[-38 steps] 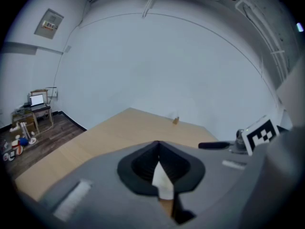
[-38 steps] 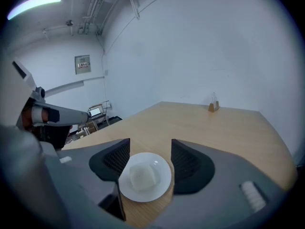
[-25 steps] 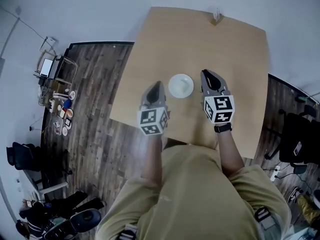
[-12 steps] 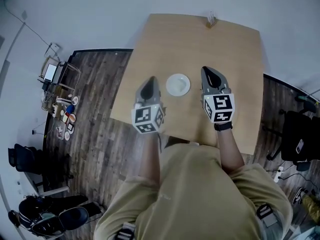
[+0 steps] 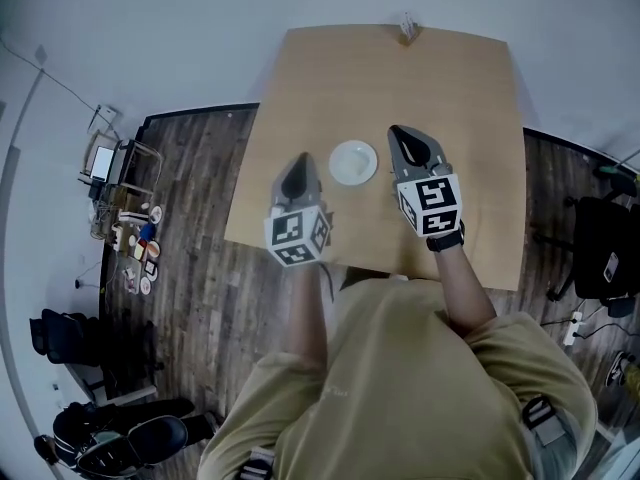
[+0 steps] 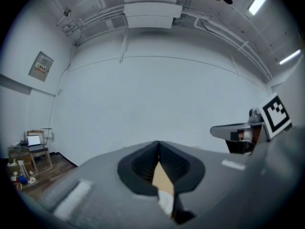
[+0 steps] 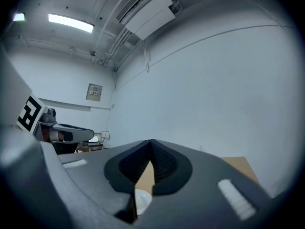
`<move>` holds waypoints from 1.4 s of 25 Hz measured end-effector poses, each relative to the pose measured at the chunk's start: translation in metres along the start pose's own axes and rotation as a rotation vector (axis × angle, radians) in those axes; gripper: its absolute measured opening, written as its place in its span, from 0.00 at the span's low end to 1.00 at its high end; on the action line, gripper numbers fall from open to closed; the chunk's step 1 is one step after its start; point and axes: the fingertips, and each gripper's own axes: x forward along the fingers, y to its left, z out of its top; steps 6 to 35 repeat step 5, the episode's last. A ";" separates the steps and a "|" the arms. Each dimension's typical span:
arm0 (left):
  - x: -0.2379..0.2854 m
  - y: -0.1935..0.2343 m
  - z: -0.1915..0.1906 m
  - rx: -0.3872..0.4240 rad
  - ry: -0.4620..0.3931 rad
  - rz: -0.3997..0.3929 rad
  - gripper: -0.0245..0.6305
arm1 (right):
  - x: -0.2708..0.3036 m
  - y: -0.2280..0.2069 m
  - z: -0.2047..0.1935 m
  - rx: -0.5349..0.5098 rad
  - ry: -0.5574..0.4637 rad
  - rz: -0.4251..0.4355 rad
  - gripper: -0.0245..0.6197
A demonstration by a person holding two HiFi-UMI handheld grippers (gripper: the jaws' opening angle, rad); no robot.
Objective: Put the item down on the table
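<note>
Right, the dish (image 5: 353, 162) is down on the worktop (image 5: 470, 108), flat on its base, about midway between the near and far edges and a little toward the left edge. It lies between your two tools: left tongs (image 5: 298, 168) just to its left, right tongs (image 5: 402, 138) just to its right, neither touching it. From the head view the right pair looks a shade nearer the rim. The dish is round, so there's no long axis to line up with.

Both pairs of tongs are clenched on nothing. In each gripper view the tips meet at a point, and only a sliver of worktop and white dish shows below, through the gap behind the tips.

Your forearms reach out side by side from the near edge, the marker cubes toward you and both tools pointing at the far edge. The gripper views look out at the wall, not down, so you're holding them close to level above the surface.

By my read the put-down is done; there's nothing left in either grip.
</note>
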 end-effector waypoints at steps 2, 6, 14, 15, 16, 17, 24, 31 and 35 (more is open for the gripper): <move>0.005 0.000 -0.008 -0.002 0.017 -0.001 0.04 | 0.005 0.001 -0.004 -0.027 0.015 0.025 0.05; 0.015 0.002 -0.030 0.000 0.073 -0.002 0.04 | 0.018 0.007 -0.012 -0.081 0.051 0.087 0.05; 0.015 0.002 -0.030 0.000 0.073 -0.002 0.04 | 0.018 0.007 -0.012 -0.081 0.051 0.087 0.05; 0.015 0.002 -0.030 0.000 0.073 -0.002 0.04 | 0.018 0.007 -0.012 -0.081 0.051 0.087 0.05; 0.015 0.002 -0.030 0.000 0.073 -0.002 0.04 | 0.018 0.007 -0.012 -0.081 0.051 0.087 0.05; 0.015 0.002 -0.030 0.000 0.073 -0.002 0.04 | 0.018 0.007 -0.012 -0.081 0.051 0.087 0.05; 0.015 0.002 -0.030 0.000 0.073 -0.002 0.04 | 0.018 0.007 -0.012 -0.081 0.051 0.087 0.05; 0.015 0.002 -0.030 0.000 0.073 -0.002 0.04 | 0.018 0.007 -0.012 -0.081 0.051 0.087 0.05; 0.015 0.002 -0.030 0.000 0.073 -0.002 0.04 | 0.018 0.007 -0.012 -0.081 0.051 0.087 0.05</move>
